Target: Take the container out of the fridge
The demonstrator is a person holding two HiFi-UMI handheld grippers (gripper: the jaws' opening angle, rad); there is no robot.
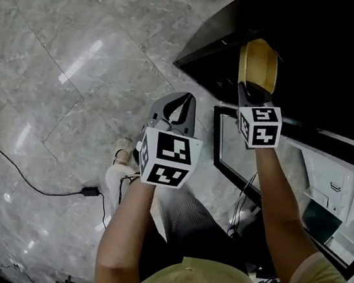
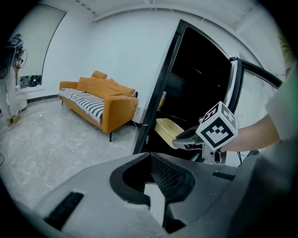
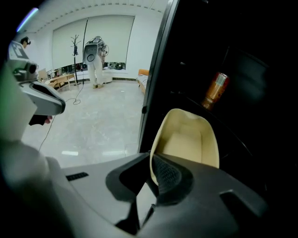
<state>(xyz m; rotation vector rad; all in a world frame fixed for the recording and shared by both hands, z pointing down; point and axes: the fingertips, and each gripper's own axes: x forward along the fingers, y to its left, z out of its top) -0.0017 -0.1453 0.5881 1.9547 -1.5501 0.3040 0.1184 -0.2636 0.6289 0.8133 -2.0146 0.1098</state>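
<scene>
The right gripper [image 3: 151, 175] is pinching just the rim of the container [image 3: 188, 139], risking a slip against the fridge [image 1: 318, 32] frame, while the left gripper [image 2: 154, 180] is hanging closed, empty.

1. Left of the left gripper [image 2: 150, 181]: bare floor [image 2: 56, 148], wide open; the sofa [image 2: 100, 100] stands well off
2. Ahead of the right gripper [image 3: 151, 174]: its held container [image 3: 188, 139] fills the near space; behind, dark fridge [image 3: 242, 93] interior with a can [image 3: 215, 90] up right
3. Just left of it: the fridge's black frame edge [image 3: 157, 69]; beyond, open floor
</scene>
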